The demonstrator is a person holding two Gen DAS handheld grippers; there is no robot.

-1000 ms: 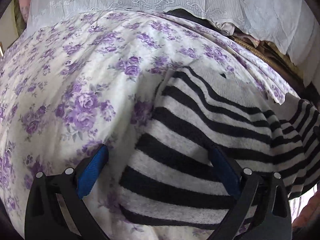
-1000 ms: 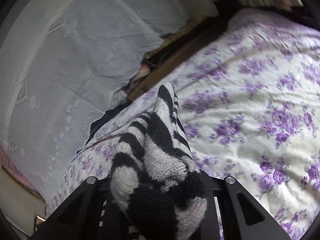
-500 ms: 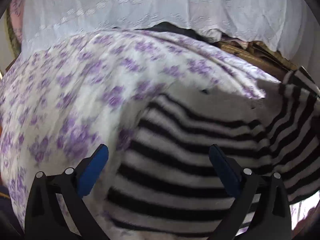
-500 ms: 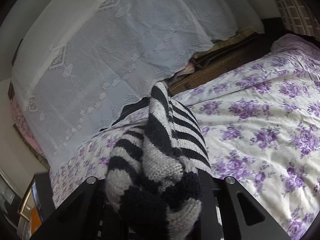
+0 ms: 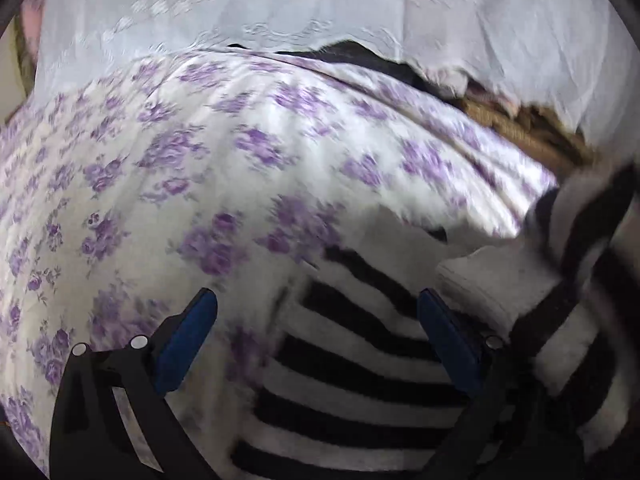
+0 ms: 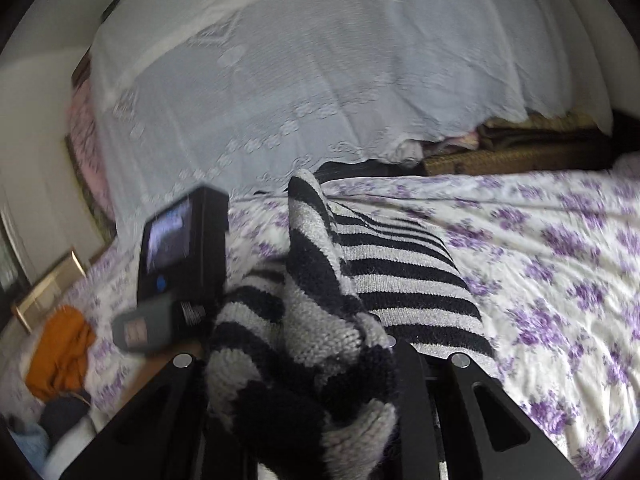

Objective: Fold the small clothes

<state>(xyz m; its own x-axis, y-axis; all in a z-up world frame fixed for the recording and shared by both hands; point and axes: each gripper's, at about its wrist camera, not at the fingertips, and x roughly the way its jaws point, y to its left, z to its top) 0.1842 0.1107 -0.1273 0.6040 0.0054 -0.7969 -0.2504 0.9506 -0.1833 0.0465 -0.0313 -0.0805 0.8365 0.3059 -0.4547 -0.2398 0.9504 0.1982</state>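
A black and grey striped knitted sweater [image 5: 360,384] lies on a bed with a white sheet printed with purple flowers [image 5: 200,168]. My left gripper [image 5: 316,316] is open, its blue pads spread above the sweater's near left part, holding nothing. My right gripper [image 6: 300,364] is shut on a bunched part of the striped sweater [image 6: 304,320] and holds it raised above the rest of the sweater [image 6: 412,280], which lies flat on the sheet [image 6: 560,248]. The right fingertips are hidden in the knit.
A white lace cloth [image 6: 320,80] hangs over things behind the bed. The left gripper's camera body [image 6: 180,248] shows left of the sweater. An orange garment [image 6: 60,352] and other clothes lie at the far left. A woven brown box [image 6: 500,160] stands behind the bed.
The left gripper has drawn back and left, so less sweater lies between its pads. The right gripper has swung left with the sweater part in it, bringing the left gripper into its view.
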